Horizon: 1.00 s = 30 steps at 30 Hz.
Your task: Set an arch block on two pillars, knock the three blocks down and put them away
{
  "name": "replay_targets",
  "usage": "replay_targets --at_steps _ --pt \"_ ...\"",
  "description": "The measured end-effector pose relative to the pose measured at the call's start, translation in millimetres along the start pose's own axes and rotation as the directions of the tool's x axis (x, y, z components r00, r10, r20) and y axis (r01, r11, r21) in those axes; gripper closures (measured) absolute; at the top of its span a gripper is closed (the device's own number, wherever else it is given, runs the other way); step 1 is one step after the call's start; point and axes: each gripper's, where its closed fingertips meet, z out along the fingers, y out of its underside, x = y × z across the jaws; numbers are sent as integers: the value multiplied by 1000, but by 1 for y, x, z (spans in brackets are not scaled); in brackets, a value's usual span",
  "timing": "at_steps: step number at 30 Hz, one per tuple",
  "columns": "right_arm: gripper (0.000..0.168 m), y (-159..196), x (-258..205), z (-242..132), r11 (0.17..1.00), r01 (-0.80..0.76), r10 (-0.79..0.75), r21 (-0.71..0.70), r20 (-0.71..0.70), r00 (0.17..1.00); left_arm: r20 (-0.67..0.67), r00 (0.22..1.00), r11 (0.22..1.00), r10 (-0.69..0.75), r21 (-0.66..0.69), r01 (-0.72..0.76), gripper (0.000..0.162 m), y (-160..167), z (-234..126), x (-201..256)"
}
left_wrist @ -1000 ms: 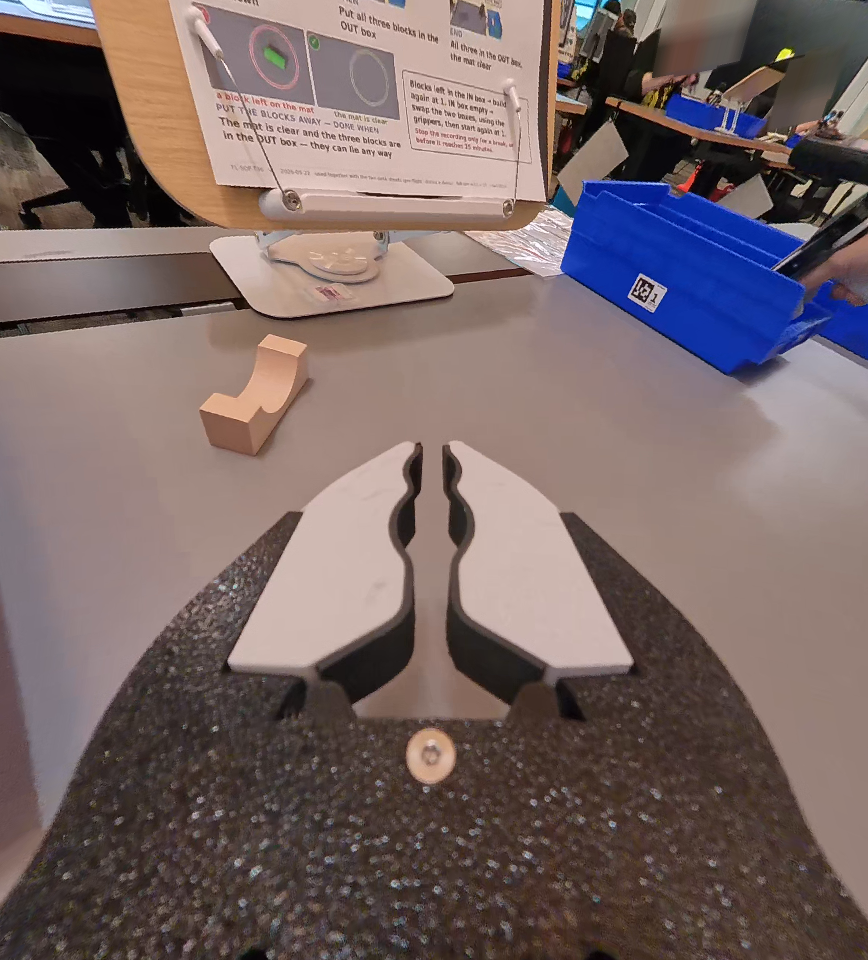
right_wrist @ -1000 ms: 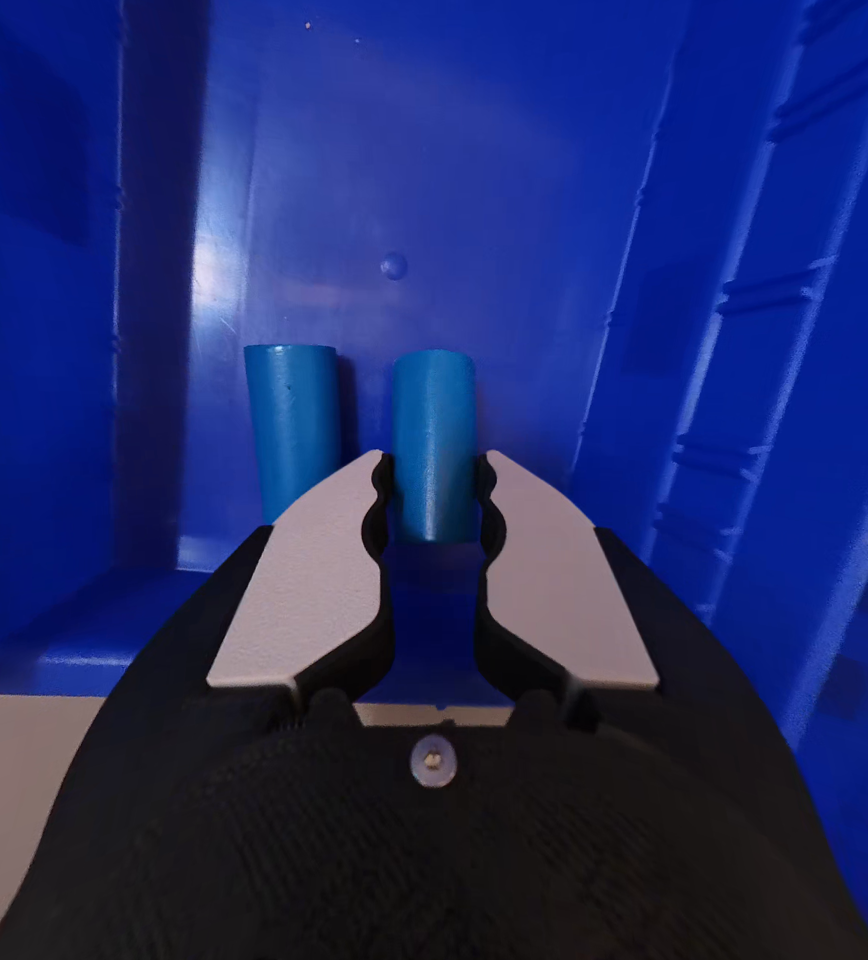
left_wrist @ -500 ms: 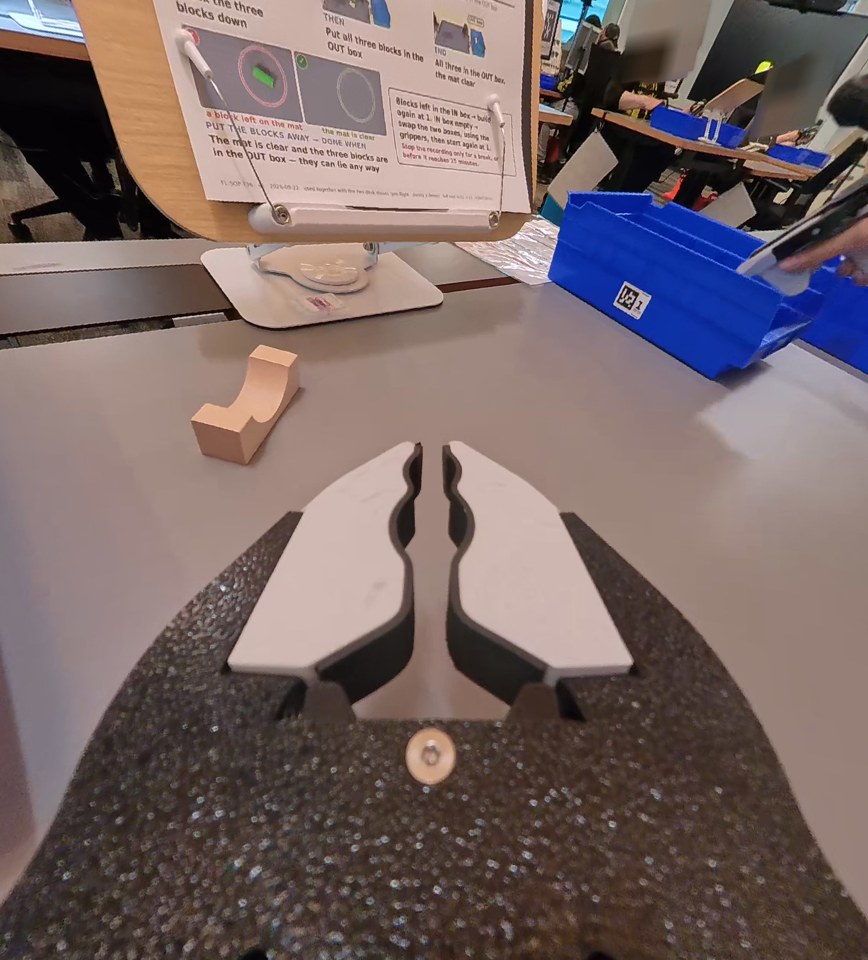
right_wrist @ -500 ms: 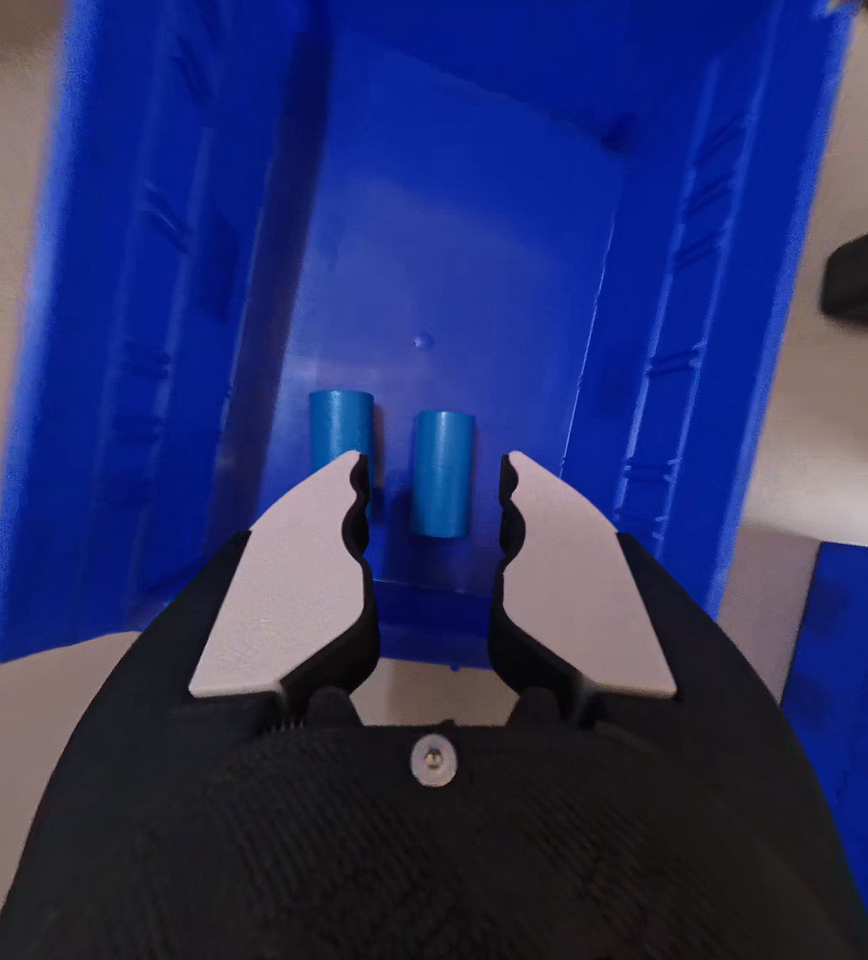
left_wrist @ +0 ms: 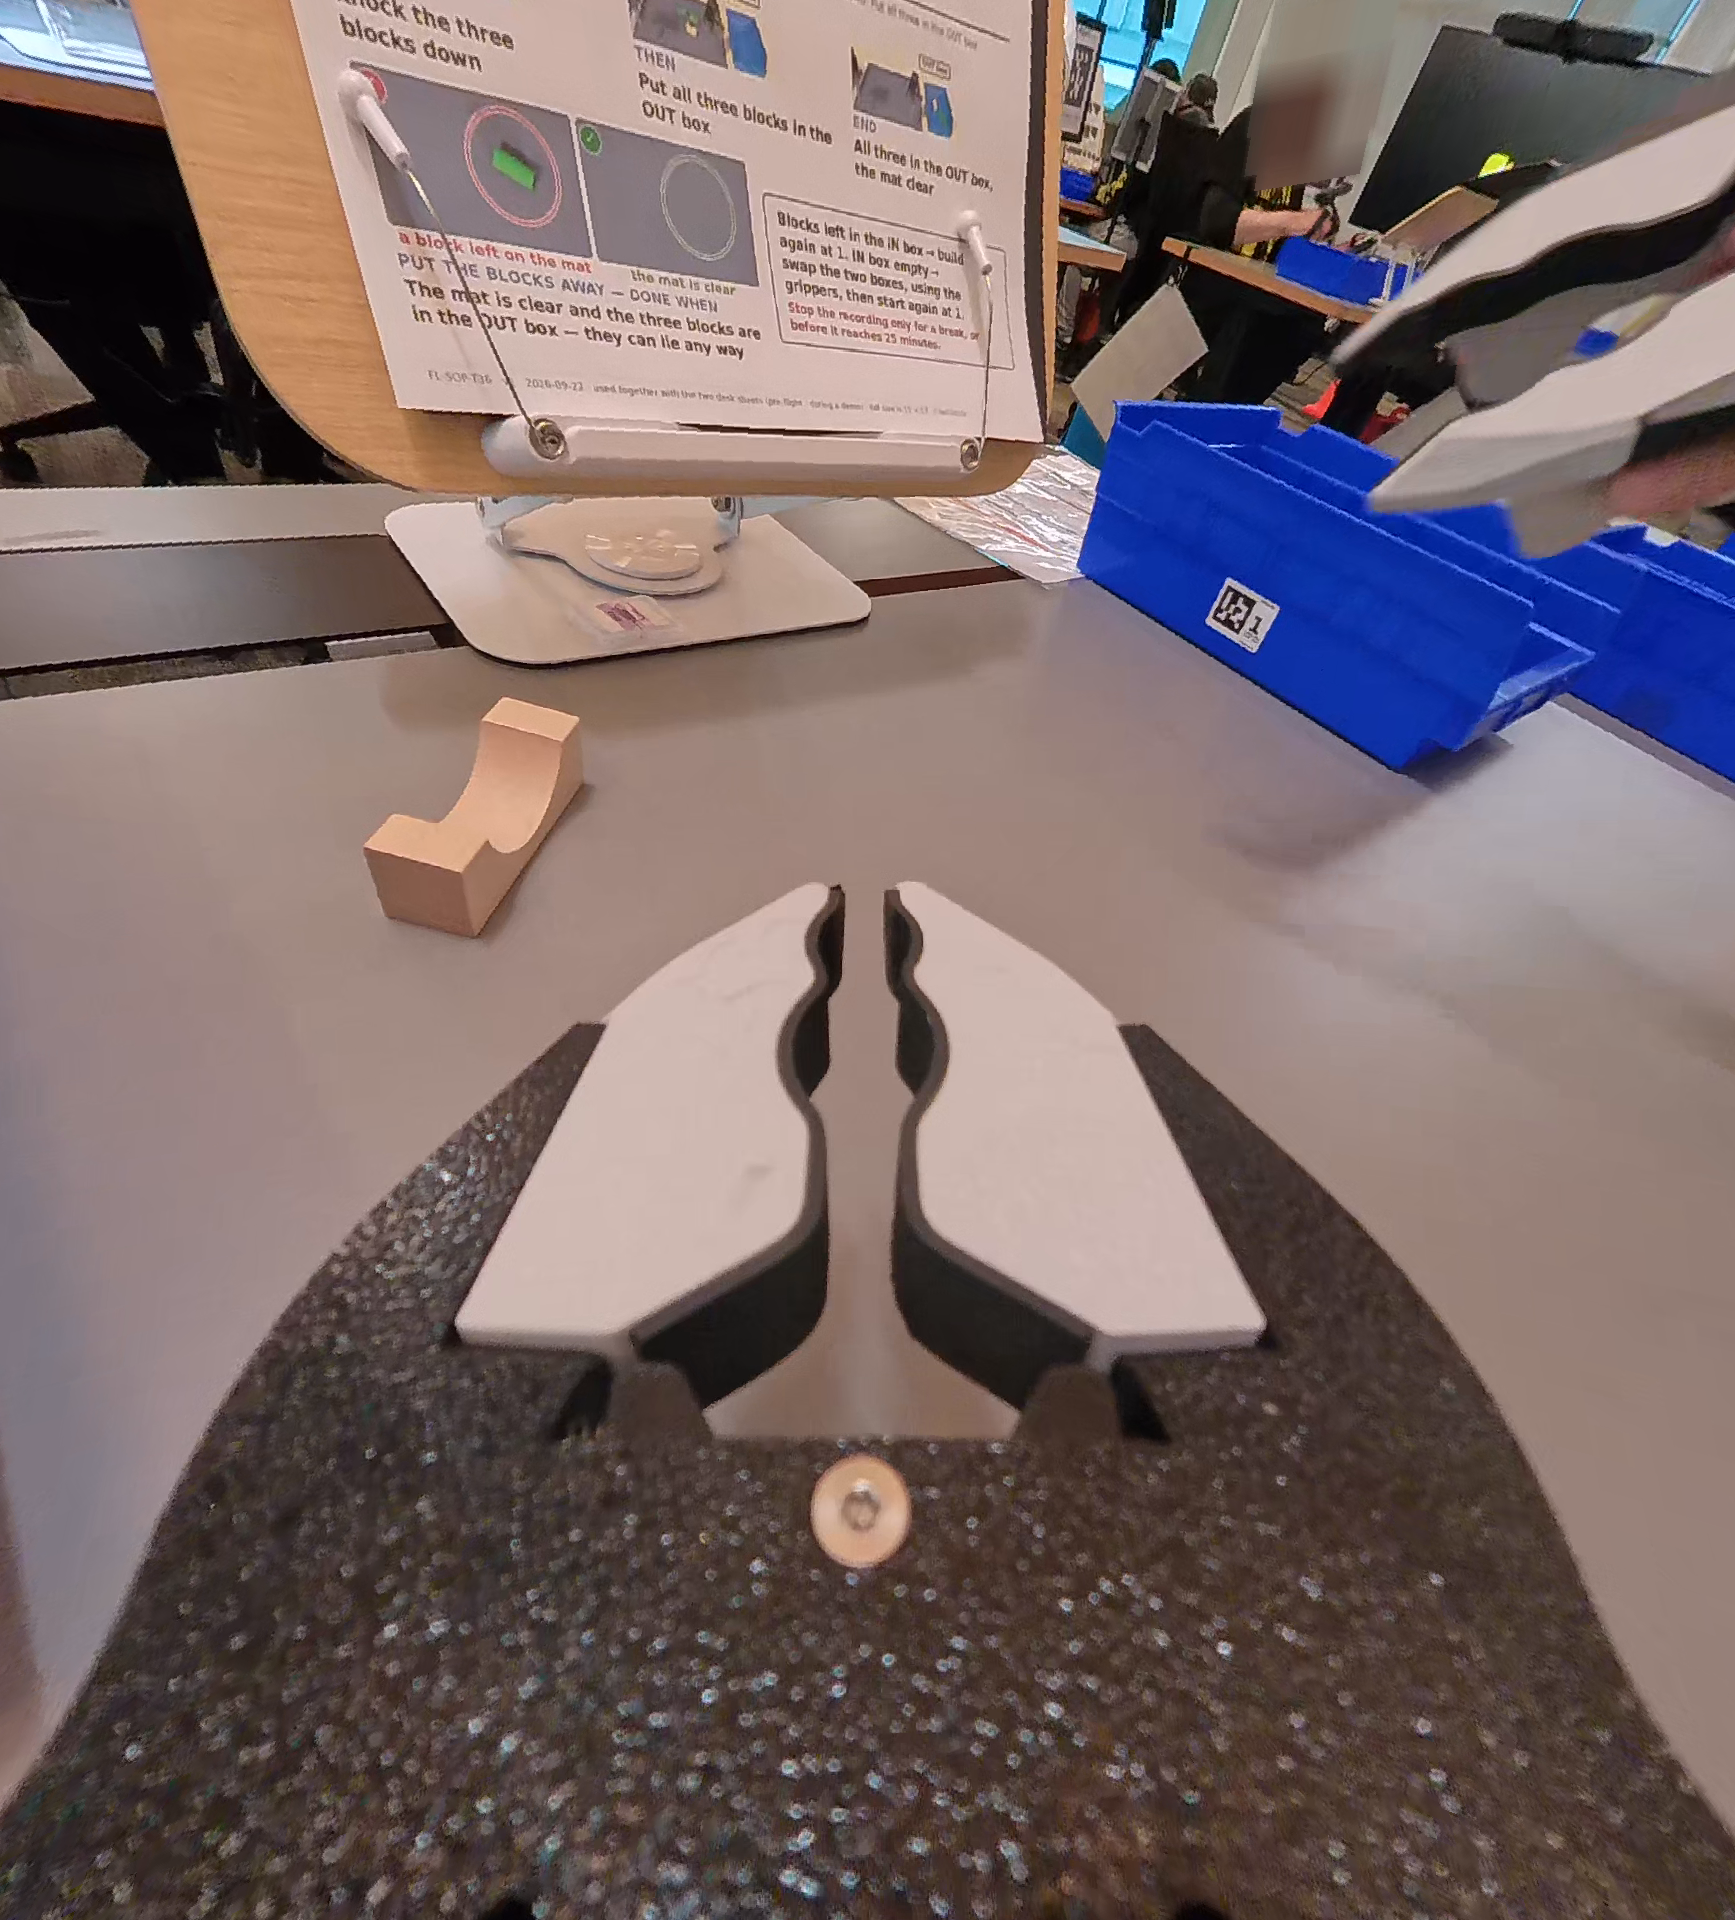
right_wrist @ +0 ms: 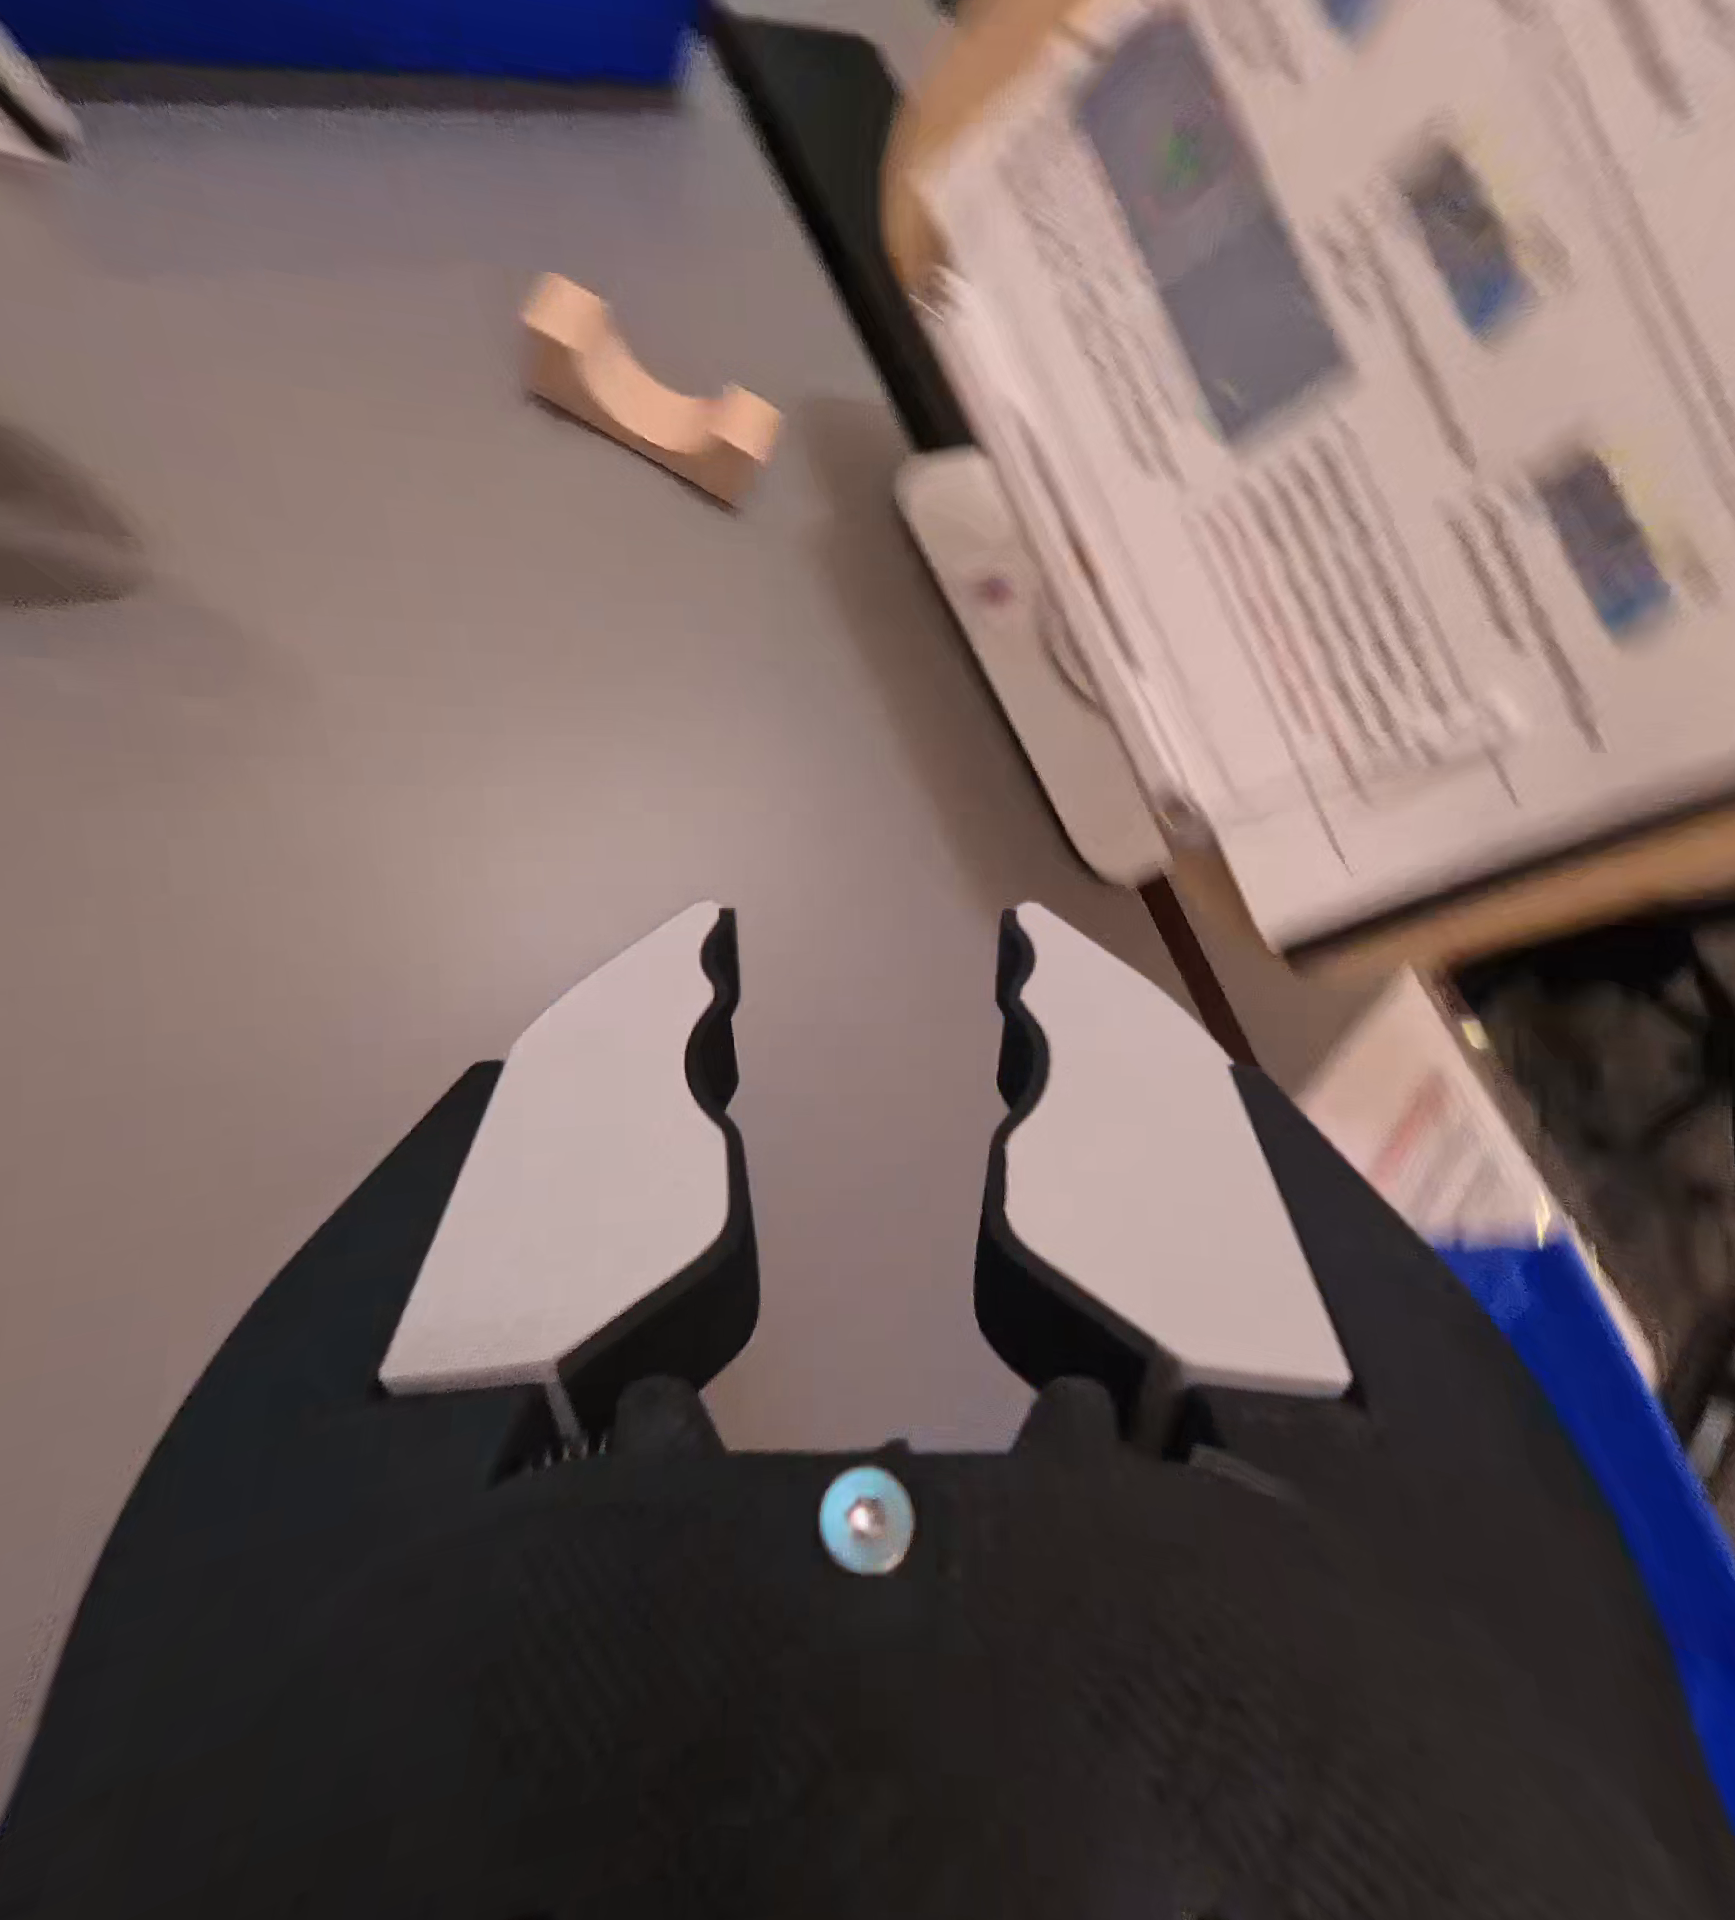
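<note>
In the left wrist view, the left gripper (left_wrist: pixel 861 904) hangs low over the grey table (left_wrist: pixel 1050 779), as it did a second ago. Its jaws are almost together, with only a thin slit between them and nothing inside. The wooden block (left_wrist: pixel 476 821) with a half-round cut lies on the table ahead and to the left, apart from the fingers and in the same place as before. Behind it is the document stand (left_wrist: pixel 697 208) with a printed sheet. What is new is the right gripper (left_wrist: pixel 1362 431), which now enters large and blurred from the upper right, above the blue bin (left_wrist: pixel 1362 613). In the right wrist view the change is bigger. Half a second ago this camera looked down into a blue bin with two blue cylinders on its floor. Now the right gripper (right_wrist: pixel 865 925) points over the bare table (right_wrist: pixel 323 727), with its jaws moderately apart and empty. The wooden block (right_wrist: pixel 650 400) lies well ahead of it, near the foot of the stand (right_wrist: pixel 1362 416). This picture is smeared by motion.
</note>
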Motion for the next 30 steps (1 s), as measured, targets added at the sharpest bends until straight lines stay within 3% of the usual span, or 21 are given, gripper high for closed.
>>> replay_targets --at_steps 3,7,13,15,19,30 --pt "110 -45 -39 54 985 161 -168 65 116 979 2 1000 1000 16 -1 -16 155 2 1 -1" --pt "98 -86 -74 122 915 389 -403 106 246 881 -7 999 999 38 1 -38 154 3 1 -5" --pt "93 -90 -89 209 740 673 -618 4 400 677 -32 999 1000 16 19 -15 153 2 -2 -9" --pt "94 -84 -86 230 700 714 -633 -27 438 638 -25 1000 1000 9 12 -8 153 4 -4 -14" --pt "96 -87 -89 255 717 697 -605 -8 489 628 -42 999 999 -29 38 31 153 -2 -7 -16" --pt "113 -81 -96 281 670 740 -558 -60 616 556 -109 991 994 -73 72 81 152 -10 -12 -8"
